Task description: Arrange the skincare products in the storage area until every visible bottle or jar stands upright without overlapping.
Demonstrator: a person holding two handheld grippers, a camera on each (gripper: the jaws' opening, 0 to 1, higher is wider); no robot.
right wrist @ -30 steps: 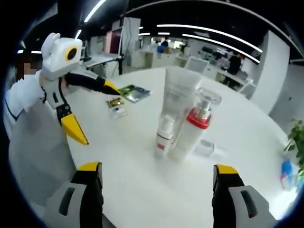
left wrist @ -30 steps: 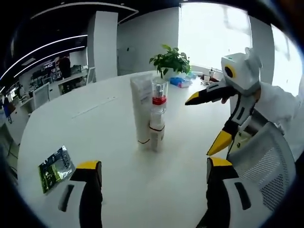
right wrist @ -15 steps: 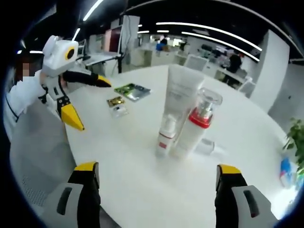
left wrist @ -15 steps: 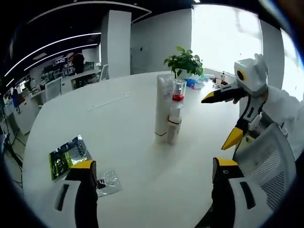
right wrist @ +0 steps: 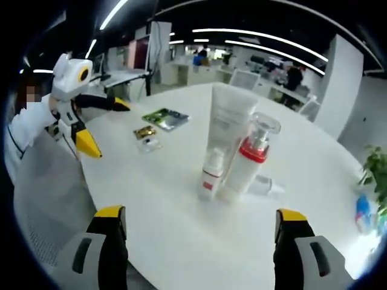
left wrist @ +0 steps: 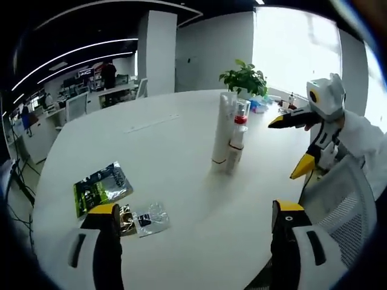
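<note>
Three skincare products stand upright close together mid-table: a tall white tube (left wrist: 222, 128) (right wrist: 229, 128), a clear-capped pump bottle with a red collar (left wrist: 239, 128) (right wrist: 248, 158) and a small white bottle (left wrist: 231, 155) (right wrist: 210, 176). My left gripper (left wrist: 196, 208) is open and empty, well back from them; in the right gripper view the left gripper (right wrist: 103, 124) hangs at the left over the table edge. My right gripper (right wrist: 200, 212) is open and empty, a short way in front of the group; in the left gripper view the right gripper (left wrist: 296, 142) shows at the right.
A green packet (left wrist: 101, 186) (right wrist: 164, 118), a gold sachet (left wrist: 126, 219) (right wrist: 145, 131) and a clear sachet (left wrist: 151, 219) (right wrist: 149, 144) lie flat on the round white table (left wrist: 175, 151). A small clear item (right wrist: 266, 186) lies behind the bottles. A potted plant (left wrist: 243, 77) stands far off. A mesh chair (left wrist: 338, 202) is at the edge.
The left gripper has drawn back from the products, so they look smaller and the sachets have come into its view. The right gripper has hardly moved. The products stay put.
</note>
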